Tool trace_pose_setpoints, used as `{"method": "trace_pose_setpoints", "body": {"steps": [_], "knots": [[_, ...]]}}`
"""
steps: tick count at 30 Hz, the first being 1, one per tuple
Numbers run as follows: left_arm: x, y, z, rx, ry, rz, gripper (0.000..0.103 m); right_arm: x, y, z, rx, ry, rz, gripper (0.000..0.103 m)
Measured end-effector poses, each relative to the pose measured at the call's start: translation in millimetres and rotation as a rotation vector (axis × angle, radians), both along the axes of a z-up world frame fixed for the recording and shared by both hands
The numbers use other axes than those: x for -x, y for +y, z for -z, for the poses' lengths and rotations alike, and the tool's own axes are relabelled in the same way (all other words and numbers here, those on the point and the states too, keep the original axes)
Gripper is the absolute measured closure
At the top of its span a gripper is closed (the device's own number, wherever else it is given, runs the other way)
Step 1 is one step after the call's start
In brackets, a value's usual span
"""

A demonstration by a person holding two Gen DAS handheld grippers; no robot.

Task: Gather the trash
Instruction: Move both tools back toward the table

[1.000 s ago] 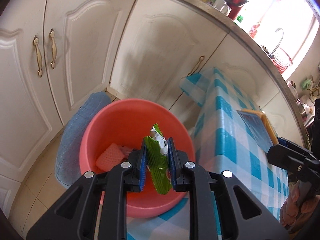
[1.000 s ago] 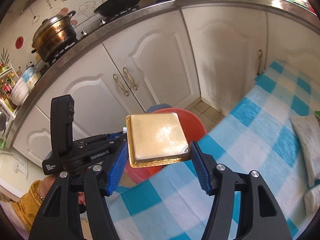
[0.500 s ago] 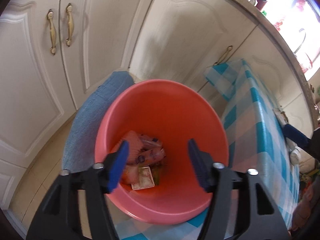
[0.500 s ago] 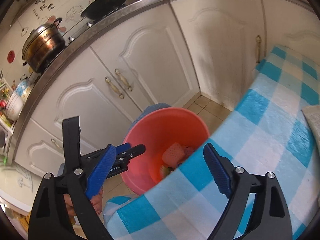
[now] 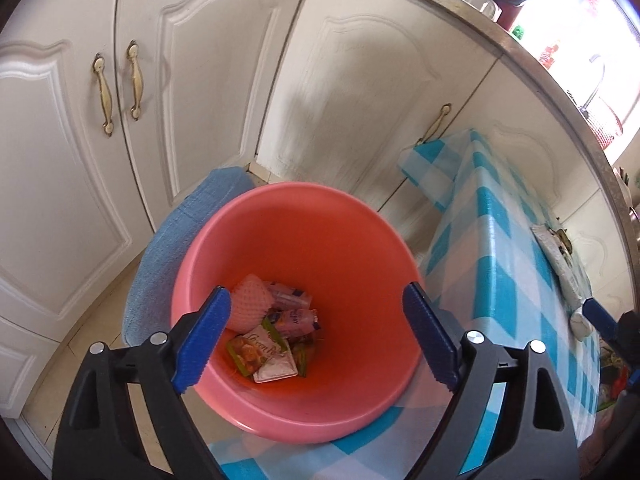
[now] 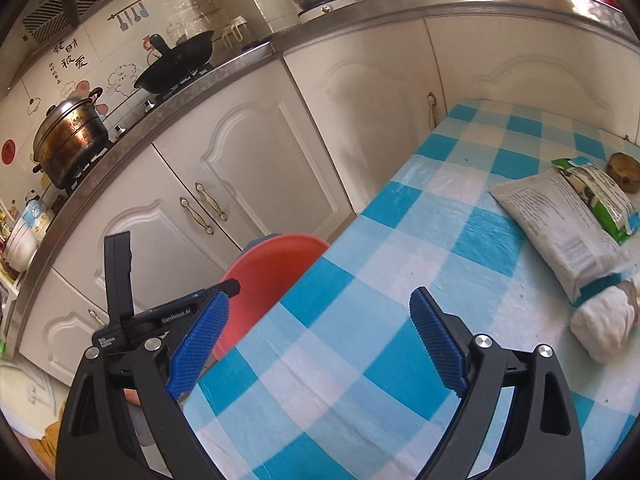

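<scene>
A pink bin point(image 5: 304, 240) stands on the floor beside the blue-checked table point(image 5: 516, 280). It holds several wrappers point(image 5: 276, 344) and a pink foam net point(image 5: 248, 308). My left gripper point(image 5: 316, 340) is open and empty above the bin. My right gripper point(image 6: 320, 344) is open and empty over the table point(image 6: 400, 280), with the bin point(image 6: 276, 268) at its left. On the table lie a white and green packet point(image 6: 568, 232), a crumpled white tissue point(image 6: 604, 324) and a small brown round piece point(image 6: 622, 172).
White cabinet doors point(image 5: 180, 92) stand close behind the bin. A blue mat point(image 5: 180, 240) lies on the floor under it. The counter point(image 6: 160, 92) carries a pot, a wok and a kettle. The left gripper's body point(image 6: 160, 312) shows at the right view's lower left.
My left gripper opened and let the green wrapper fall into the bin. My right gripper opened and let go of the gold square packet, then swung right over the table.
</scene>
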State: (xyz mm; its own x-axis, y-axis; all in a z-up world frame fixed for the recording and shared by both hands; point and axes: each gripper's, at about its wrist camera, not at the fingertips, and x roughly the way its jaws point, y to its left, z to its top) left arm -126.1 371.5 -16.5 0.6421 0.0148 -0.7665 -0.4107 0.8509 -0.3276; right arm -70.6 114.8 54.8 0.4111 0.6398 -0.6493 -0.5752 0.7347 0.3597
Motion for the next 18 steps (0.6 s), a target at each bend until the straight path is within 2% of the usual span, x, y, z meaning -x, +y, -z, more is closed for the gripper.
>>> {"method": "trace_pose_setpoints", "body": {"steps": [8, 18], "knots": [[-9, -34, -19, -0.028, -0.012, 0.072, 0.014, 11, -22, 1, -0.010, -0.049, 0.025, 0.012], [-17, -66, -31, -0.047, -0.010, 0.130, 0.013, 11, -58, -4, -0.072, -0.059, 0.067, 0.012]]}}
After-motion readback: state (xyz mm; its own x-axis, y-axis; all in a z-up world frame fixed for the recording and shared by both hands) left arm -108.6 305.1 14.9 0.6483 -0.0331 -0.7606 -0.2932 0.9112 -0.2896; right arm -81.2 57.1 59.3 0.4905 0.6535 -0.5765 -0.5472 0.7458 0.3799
